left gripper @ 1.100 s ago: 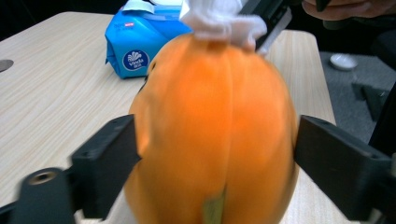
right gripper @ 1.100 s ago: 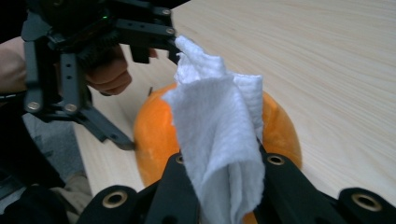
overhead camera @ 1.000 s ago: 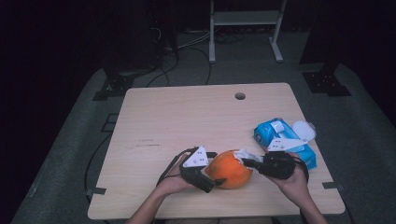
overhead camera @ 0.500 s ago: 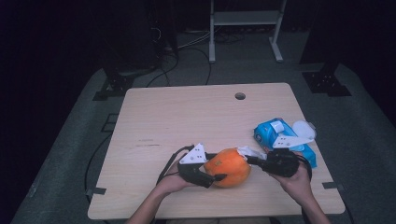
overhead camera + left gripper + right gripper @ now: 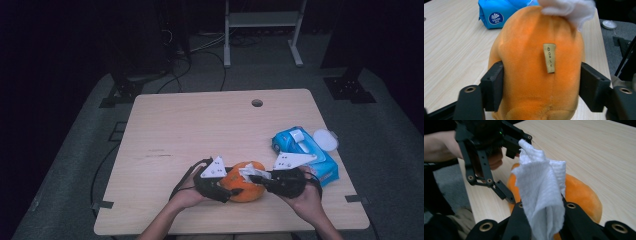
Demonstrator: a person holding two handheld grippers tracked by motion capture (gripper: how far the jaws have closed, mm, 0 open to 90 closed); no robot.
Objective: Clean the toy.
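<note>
My left tongs (image 5: 231,189) have just been closing and now clamp the orange plush toy (image 5: 245,181) by its sides, near the desk's (image 5: 200,125) front edge. I'd keep that squeeze steady so it can't roll. The left forearm comes in low, tongs level. My right tongs (image 5: 252,176), pinched on the white wipe (image 5: 541,192), should drag it lightly over the top; that hand reaches in level from the right.

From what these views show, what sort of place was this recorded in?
Probably a lab or recording studio, not a home: a bare wooden table stands on grey floor matting in a dark room, with cables trailing behind it and a metal stand frame beyond.
</note>
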